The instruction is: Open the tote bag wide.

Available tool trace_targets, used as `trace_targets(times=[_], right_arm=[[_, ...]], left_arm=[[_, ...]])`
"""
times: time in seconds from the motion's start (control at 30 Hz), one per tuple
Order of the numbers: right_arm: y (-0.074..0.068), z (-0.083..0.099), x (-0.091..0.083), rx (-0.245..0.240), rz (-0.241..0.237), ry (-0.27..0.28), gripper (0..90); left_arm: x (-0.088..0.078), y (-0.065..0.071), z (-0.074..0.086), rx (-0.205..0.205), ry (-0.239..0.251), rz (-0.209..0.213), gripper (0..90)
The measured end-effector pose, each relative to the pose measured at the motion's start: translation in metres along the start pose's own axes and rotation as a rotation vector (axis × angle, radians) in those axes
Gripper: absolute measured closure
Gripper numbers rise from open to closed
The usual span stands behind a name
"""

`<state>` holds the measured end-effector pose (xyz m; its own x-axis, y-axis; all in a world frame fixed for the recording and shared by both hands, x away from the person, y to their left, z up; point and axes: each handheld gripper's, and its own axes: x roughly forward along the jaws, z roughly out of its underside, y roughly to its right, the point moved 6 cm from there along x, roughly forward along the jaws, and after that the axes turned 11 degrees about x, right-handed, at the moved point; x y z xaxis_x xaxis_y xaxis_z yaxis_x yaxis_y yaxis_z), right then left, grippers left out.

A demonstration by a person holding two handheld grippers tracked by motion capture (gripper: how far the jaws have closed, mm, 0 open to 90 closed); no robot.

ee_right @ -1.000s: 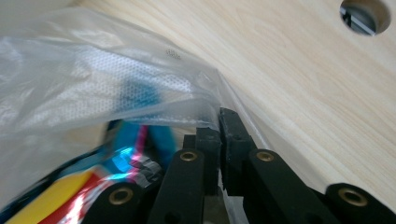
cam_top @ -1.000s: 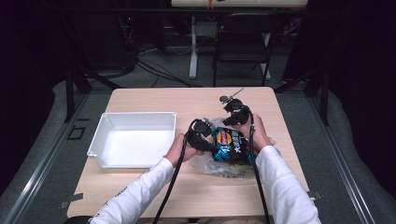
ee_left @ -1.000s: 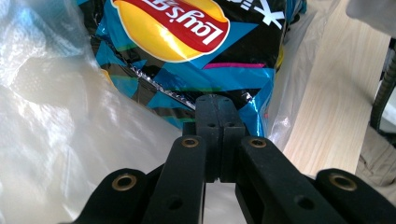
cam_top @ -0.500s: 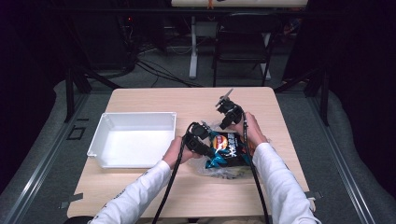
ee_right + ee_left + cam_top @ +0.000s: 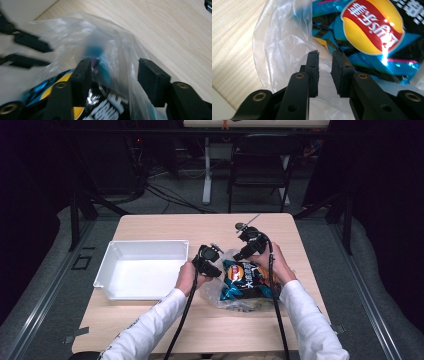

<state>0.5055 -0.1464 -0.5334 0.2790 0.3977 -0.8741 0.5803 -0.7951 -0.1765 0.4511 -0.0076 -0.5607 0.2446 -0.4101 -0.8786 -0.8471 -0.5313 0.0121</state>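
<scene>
Step in hand: you are working a chip packet (image 5: 246,279) out of, or into, its clear plastic bag (image 5: 220,292); I cannot tell which way.
Packet's place: it lies on the bench (image 5: 165,226) at about 4 o'clock from centre, just right of the white tray (image 5: 108,271), largely inside the bag.
Left gripper (image 5: 324,61): at the packet's 9 o'clock; its fingers (image 5: 312,67) are nearly closed, pinching a fold of the clear film.
Right gripper (image 5: 117,68): at the packet's 12 o'clock; its fingers (image 5: 152,77) are spread wide, film draped across the gap, gripping nothing.
Next move: judged from this, close your right fingers on the bag's mouth or the packet's top edge while your left pinch anchors the film.
Risk: thin film may slip or tear.
</scene>
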Motion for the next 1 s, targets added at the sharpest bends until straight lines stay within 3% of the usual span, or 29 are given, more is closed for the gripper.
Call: trace_targets(times=[0.13, 0.3, 0.4, 0.47, 0.5, 0.6, 0.63, 0.7, 0.83, 1.0], right_arm=[[-0.004, 0.014, -0.021, -0.020, -0.004, 0.013, 36.5], [-0.014, 0.046, -0.040, -0.046, -0.008, 0.060, 37.1], [-0.018, 0.069, -0.045, -0.031, -0.004, 0.074, 38.2], [-0.016, 0.081, -0.047, -0.019, -0.001, 0.080, 38.3], [-0.014, 0.087, -0.048, -0.009, 0.000, 0.090, 38.4], [-0.003, 0.102, -0.050, 0.028, 0.019, 0.104, 37.6], [0.002, 0.107, -0.050, 0.047, 0.029, 0.105, 37.4], [0.007, 0.116, -0.050, 0.070, 0.035, 0.103, 37.0], [0.014, 0.131, -0.049, 0.097, 0.038, 0.106, 35.3], [0.020, 0.139, -0.048, 0.109, 0.056, 0.090, 34.6]], left_arm=[[0.005, -0.003, -0.003, -0.007, -0.012, -0.006, 76.3], [0.009, -0.010, -0.004, -0.041, -0.010, -0.008, 75.8], [-0.002, -0.011, -0.005, -0.053, 0.034, 0.009, 71.1], [-0.016, -0.005, -0.009, -0.044, 0.081, 0.016, 67.5], [-0.025, 0.002, -0.012, -0.037, 0.110, 0.042, 66.2], [-0.037, 0.022, -0.018, -0.004, 0.139, 0.085, 60.4], [-0.036, 0.028, -0.018, 0.001, 0.137, 0.111, 60.3], [-0.032, 0.035, -0.017, 0.008, 0.116, 0.120, 60.8], [-0.020, 0.034, -0.005, -0.015, 0.074, 0.118, 60.8], [-0.009, 0.035, 0.017, 0.010, -0.029, 0.129, 60.9]])
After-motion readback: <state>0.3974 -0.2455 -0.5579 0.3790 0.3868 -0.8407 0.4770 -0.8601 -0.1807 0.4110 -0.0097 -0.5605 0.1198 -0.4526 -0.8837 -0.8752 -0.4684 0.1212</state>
